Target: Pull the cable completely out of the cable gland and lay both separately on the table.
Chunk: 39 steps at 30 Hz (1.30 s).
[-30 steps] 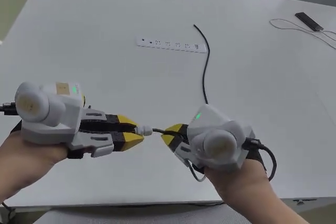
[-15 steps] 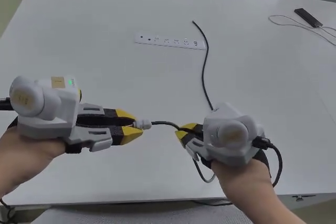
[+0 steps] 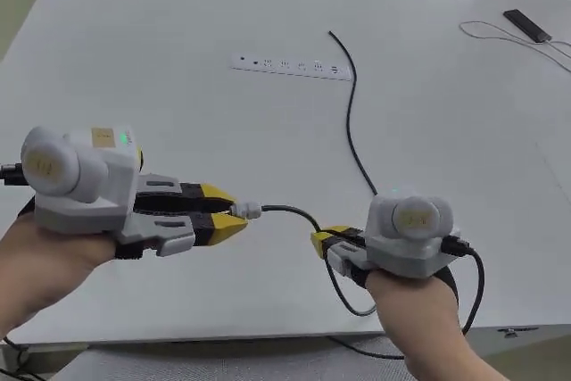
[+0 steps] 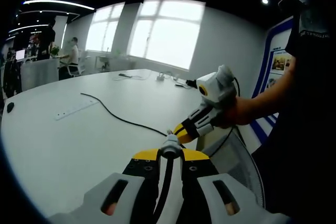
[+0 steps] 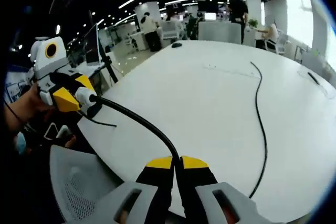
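where it leaves the white gland (image 3: 247,211), the black cable (image 3: 285,209) bows.

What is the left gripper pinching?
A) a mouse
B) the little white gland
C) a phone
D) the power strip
B: the left gripper is shut on the white gland, and the black cable runs from it to the right gripper.

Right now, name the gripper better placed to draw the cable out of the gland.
Right. The right gripper is shut on the cable, apart from the cable gland, so it can likely draw away; the left gripper is shut on the gland and anchors it.
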### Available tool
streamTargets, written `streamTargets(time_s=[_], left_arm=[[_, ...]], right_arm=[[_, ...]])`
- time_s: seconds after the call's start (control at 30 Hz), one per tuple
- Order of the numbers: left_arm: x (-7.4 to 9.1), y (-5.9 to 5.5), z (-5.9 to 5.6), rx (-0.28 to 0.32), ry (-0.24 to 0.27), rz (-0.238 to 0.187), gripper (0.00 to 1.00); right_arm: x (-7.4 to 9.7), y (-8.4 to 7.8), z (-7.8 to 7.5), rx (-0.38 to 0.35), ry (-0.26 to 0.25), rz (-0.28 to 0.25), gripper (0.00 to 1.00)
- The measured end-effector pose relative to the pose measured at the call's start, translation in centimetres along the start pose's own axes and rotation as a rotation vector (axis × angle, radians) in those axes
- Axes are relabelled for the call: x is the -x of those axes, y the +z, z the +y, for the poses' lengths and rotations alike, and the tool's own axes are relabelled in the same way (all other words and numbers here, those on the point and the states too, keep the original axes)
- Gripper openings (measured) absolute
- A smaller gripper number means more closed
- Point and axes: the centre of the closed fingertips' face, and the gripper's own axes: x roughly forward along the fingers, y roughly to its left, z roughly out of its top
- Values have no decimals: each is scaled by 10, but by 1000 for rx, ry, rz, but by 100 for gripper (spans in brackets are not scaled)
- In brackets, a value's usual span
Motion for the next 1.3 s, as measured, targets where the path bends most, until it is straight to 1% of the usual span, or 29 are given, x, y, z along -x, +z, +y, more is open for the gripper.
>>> streamTargets(time_s=[0.17,0.33,0.43,0.57,0.63,0.67,0.7,0.77,0.8,0.87,0.9,0.93,0.97,1.0,1.03,1.1,1.17,1.3], left_arm=[[2,0,4,-7,8,7,15],[5,1,8,-4,18,1,15],[6,1,10,-4,21,-2,15],[7,3,10,6,21,-11,15],[7,3,9,2,19,-10,15],[6,3,9,0,18,-9,15],[6,2,9,-2,17,-3,15],[6,0,10,-3,17,1,15],[6,-1,10,0,18,4,15],[5,-2,9,3,17,8,15],[4,-3,8,2,15,10,15],[3,-4,7,2,13,11,15],[3,-4,6,2,12,12,15],[2,-4,6,3,11,12,15],[2,-4,5,3,10,11,15],[2,-3,5,6,6,10,15],[1,-4,5,2,7,14,15],[1,-3,5,3,7,16,15]], right_arm=[[1,0,3,42,10,6,0],[5,4,5,74,0,-5,0],[7,7,4,122,-8,-7,0],[9,10,8,204,3,-5,0],[11,11,10,223,4,-7,2],[13,13,14,237,15,-10,4],[16,16,17,231,17,-12,6],[21,26,24,275,27,-42,8],[23,31,30,325,39,-57,10],[25,36,36,390,43,-54,14],[26,41,43,453,56,-63,15],[26,43,45,470,57,-71,15],[28,48,49,524,53,-79,15],[28,50,53,561,61,-79,15],[27,52,60,604,79,-81,15],[25,57,69,657,92,-87,13],[23,59,77,671,110,-89,12],[17,60,85,704,132,-79,9]])
